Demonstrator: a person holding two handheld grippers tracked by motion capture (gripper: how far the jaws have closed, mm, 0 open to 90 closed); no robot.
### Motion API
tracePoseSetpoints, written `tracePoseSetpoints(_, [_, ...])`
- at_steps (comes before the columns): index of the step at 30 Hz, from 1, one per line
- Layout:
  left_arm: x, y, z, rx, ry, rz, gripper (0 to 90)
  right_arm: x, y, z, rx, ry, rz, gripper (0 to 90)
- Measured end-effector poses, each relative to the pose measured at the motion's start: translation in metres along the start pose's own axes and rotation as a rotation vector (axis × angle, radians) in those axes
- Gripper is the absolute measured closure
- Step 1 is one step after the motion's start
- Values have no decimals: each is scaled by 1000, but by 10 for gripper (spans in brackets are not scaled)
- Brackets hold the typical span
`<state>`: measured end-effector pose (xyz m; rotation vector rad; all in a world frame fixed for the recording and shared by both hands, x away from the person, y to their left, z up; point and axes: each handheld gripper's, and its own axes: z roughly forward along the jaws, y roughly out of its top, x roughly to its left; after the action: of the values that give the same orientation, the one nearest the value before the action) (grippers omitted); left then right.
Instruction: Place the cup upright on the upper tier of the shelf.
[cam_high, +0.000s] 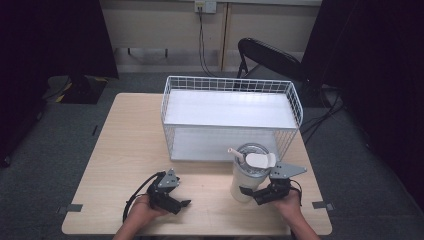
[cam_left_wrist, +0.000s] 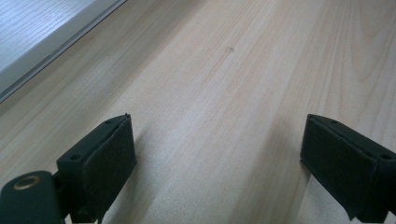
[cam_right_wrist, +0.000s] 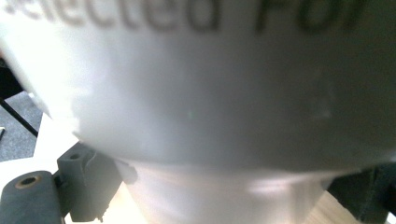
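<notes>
In front of the wire rack (cam_high: 295, 100), the right tool (cam_high: 254, 194) clasps the tumbler (cam_high: 246, 177), not yet shelved; the left tool (cam_high: 181, 204) gapes empty.

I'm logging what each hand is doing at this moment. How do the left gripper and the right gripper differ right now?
The left gripper has nothing between its jaws, which stand wide apart over bare table; the right gripper has the white tumbler between its jaws. The left gripper sits apart from any object, while the right gripper is right at the tumbler's lower body. Both are black, hand-held, and low over the table's near edge.
</notes>
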<state>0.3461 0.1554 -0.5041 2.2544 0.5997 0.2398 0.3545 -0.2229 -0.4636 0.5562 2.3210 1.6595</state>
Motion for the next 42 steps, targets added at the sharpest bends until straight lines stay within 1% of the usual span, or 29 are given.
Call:
tracePoseSetpoints(4, [0, 0, 0, 0, 0, 0, 96, 0, 0, 0, 0, 2, 1, 96])
tracePoseSetpoints(8, [0, 0, 0, 0, 0, 0, 96, 1, 1, -1, -9, -6, 17, 97])
tracePoseSetpoints(11, [0, 0, 0, 0, 0, 0, 96, 1, 3, -2, -21, -13, 12, 97])
tracePoseSetpoints(16, [0, 0, 0, 0, 0, 0, 96, 2, 11, -7, -31, -17, 10, 97])
tracePoseSetpoints(18, [0, 0, 0, 0, 0, -1, 96, 2, 15, -9, -32, -14, 19, 97])
tracePoseSetpoints(21, [0, 0, 0, 0, 0, 0, 96, 2, 18, -10, -28, -11, 18, 97])
tracePoseSetpoints(22, [0, 0, 0, 0, 0, -1, 96, 2, 21, -11, -23, -11, 21, 97])
tracePoseSetpoints(24, [0, 0, 0, 0, 0, 0, 95, 2, 22, -11, -27, -9, 17, 97])
tracePoseSetpoints(28, [0, 0, 0, 0, 0, 0, 95, 1, 28, -13, -38, -6, 32, 97])
tracePoseSetpoints(29, [0, 0, 0, 0, 0, 0, 96, 1, 30, -13, -37, -3, 44, 97])
tracePoseSetpoints(30, [0, 0, 0, 0, 0, 0, 96, 1, 34, -13, -35, -7, 45, 97])
tracePoseSetpoints(33, [0, 0, 0, 0, 0, 0, 96, 0, 38, -14, -33, -9, 39, 97])
tracePoseSetpoints(34, [0, 0, 0, 0, 0, 0, 96, 0, 42, -15, -28, -9, 40, 97])
tracePoseSetpoints(36, [0, 0, 0, 1, 0, 0, 96, 0, 44, -15, -30, -8, 40, 97])
tracePoseSetpoints(38, [0, 0, 0, 1, 0, 0, 96, 0, 52, -16, -32, -6, 47, 97])
tracePoseSetpoints(42, [0, 0, 0, 0, 0, 0, 96, -1, 60, -17, -31, -11, 56, 97])
